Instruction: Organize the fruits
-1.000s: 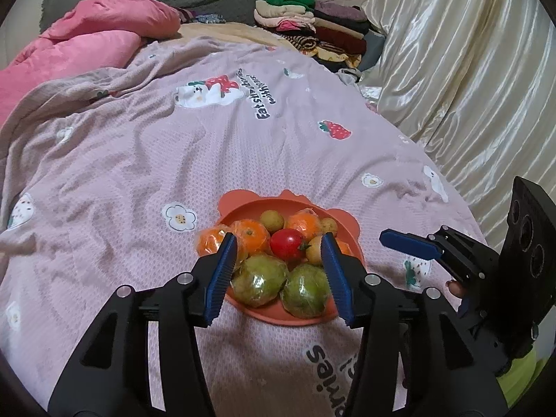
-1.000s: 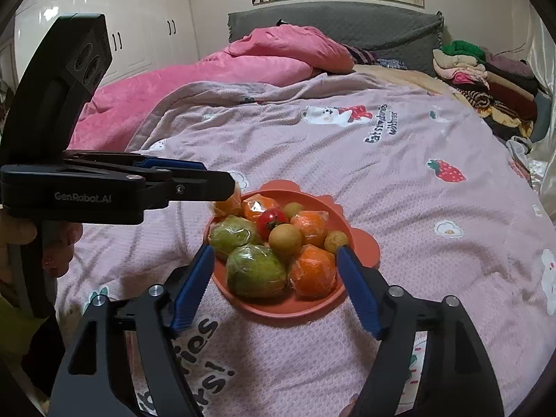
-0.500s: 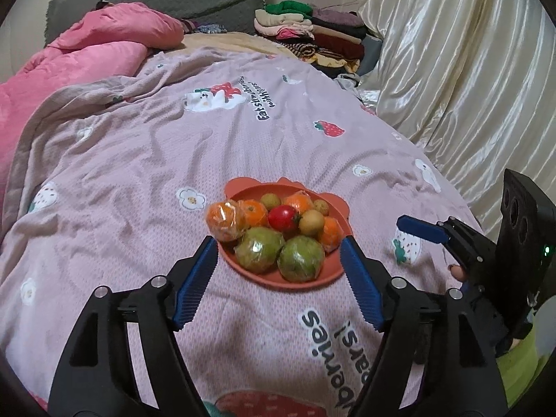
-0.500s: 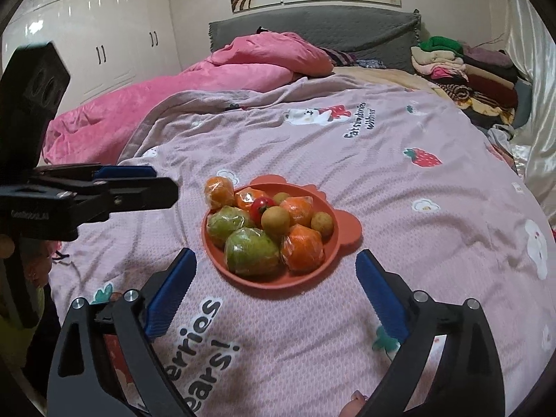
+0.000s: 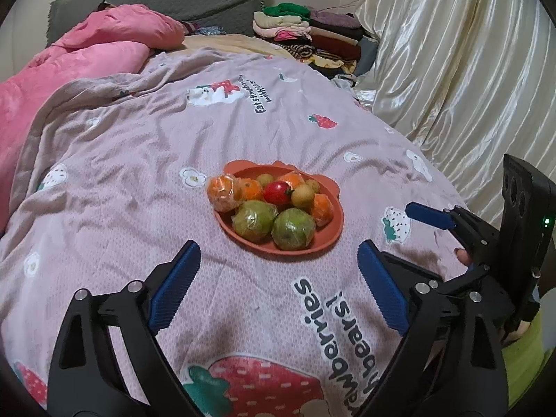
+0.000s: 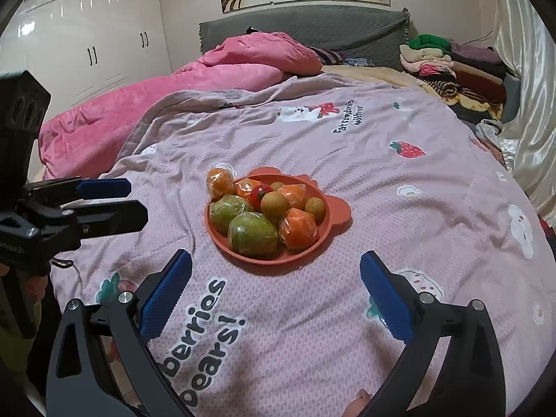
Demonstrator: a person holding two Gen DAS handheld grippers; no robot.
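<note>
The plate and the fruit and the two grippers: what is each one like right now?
Plate: on the bedspread, full of fruit.
Tomato: on the plate, among the other fruit.
Green fruits: wrapped, at the plate's near side.
Wrapped orange: perched at the plate's edge.
Left hand-held gripper: jaws opening, nothing between them.
Right hand-held gripper: jaws opening, nothing between them.

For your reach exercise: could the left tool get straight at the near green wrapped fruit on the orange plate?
Probably yes. The left tool, its jaws opening and empty, faces the near green wrapped fruit on the orange plate, with only bare blanket between.
</note>
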